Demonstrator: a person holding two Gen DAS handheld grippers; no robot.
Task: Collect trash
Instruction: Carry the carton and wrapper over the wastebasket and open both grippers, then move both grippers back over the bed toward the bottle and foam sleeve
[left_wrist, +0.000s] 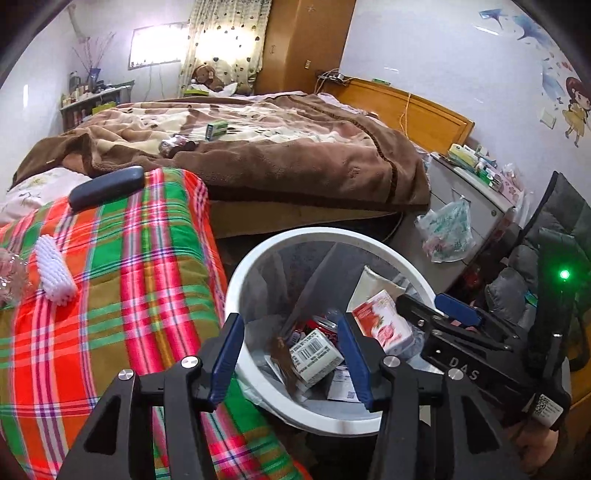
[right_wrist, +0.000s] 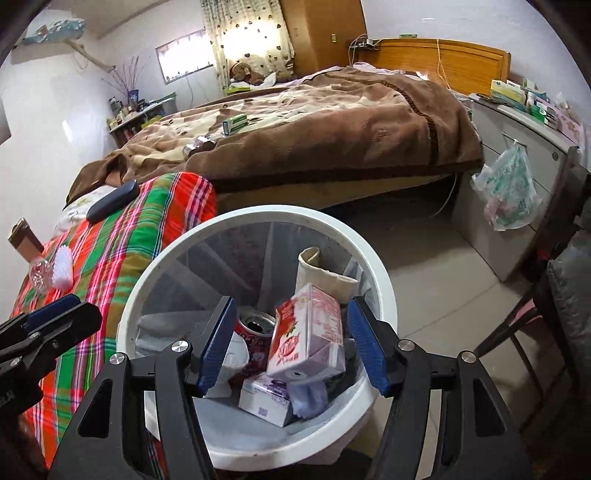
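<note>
A white round trash bin (left_wrist: 258, 258) (right_wrist: 373, 266) stands on the floor beside the bed and holds a pink-and-red drink carton (left_wrist: 384, 321) (right_wrist: 308, 332), a red can (right_wrist: 255, 325), a barcoded box (left_wrist: 314, 354), a brown scrap (left_wrist: 284, 358) and other litter. My left gripper (left_wrist: 291, 365) hangs open and empty over the bin. My right gripper (right_wrist: 291, 350) is open over the bin too, the carton between its fingers but not held; it also shows in the left wrist view (left_wrist: 454, 325). A green box (left_wrist: 216, 130) (right_wrist: 234, 123) and a crumpled wrapper (left_wrist: 176, 144) (right_wrist: 197, 146) lie on the brown blanket.
A plaid quilt (left_wrist: 110, 295) (right_wrist: 110, 251) carries a white brush (left_wrist: 55, 269), a dark case (left_wrist: 107, 186) and a clear wrapper (right_wrist: 38, 275). A grey cabinet (right_wrist: 517, 206) with a hanging plastic bag (right_wrist: 508, 192) stands right. A chair (right_wrist: 565, 295) is at far right.
</note>
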